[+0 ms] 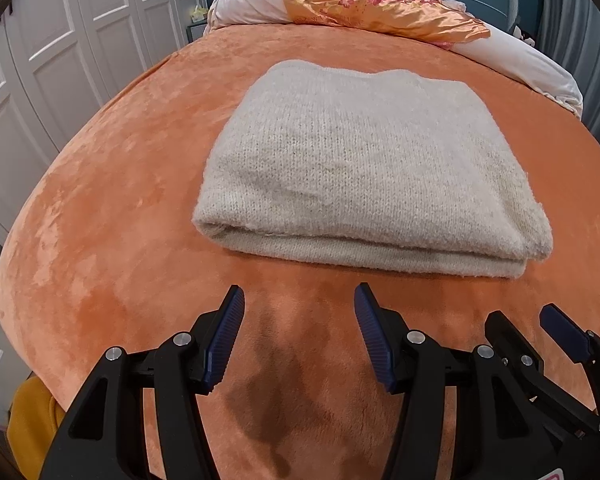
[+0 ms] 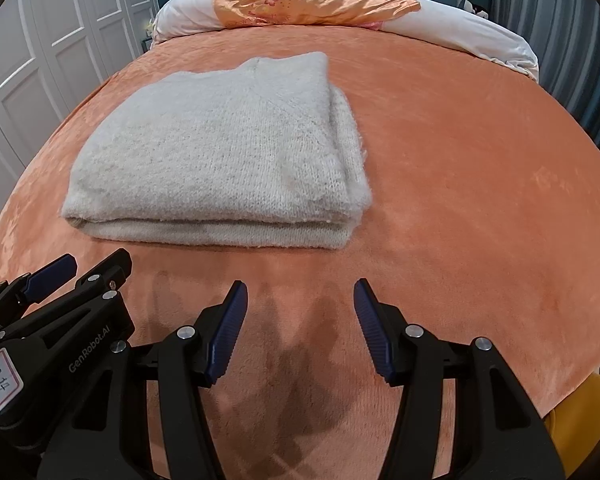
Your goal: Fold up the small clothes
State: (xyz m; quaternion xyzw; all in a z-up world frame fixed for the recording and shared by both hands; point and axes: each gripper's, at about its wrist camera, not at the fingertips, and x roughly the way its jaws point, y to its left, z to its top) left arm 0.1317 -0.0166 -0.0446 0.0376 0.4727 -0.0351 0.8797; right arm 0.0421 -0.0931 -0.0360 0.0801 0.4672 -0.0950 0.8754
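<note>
A cream knitted sweater (image 1: 360,168) lies folded into a thick rectangle on the orange bedspread (image 1: 112,216); the right wrist view shows the sweater (image 2: 220,160) left of centre. My left gripper (image 1: 299,296) hovers open over bare bedspread just in front of the sweater's near folded edge, with nothing between its fingers. My right gripper (image 2: 300,292) is open too, empty, over the bedspread (image 2: 480,208) near the sweater's front right corner. Each gripper shows in the other's view: the right gripper (image 1: 520,320) at lower right, the left gripper (image 2: 96,264) at lower left.
A white pillow (image 1: 252,0) under an orange floral satin cloth (image 1: 380,4) lies at the head of the bed. White wardrobe doors (image 1: 52,64) stand to the left. A yellow object (image 1: 32,420) sits past the bed's near left edge.
</note>
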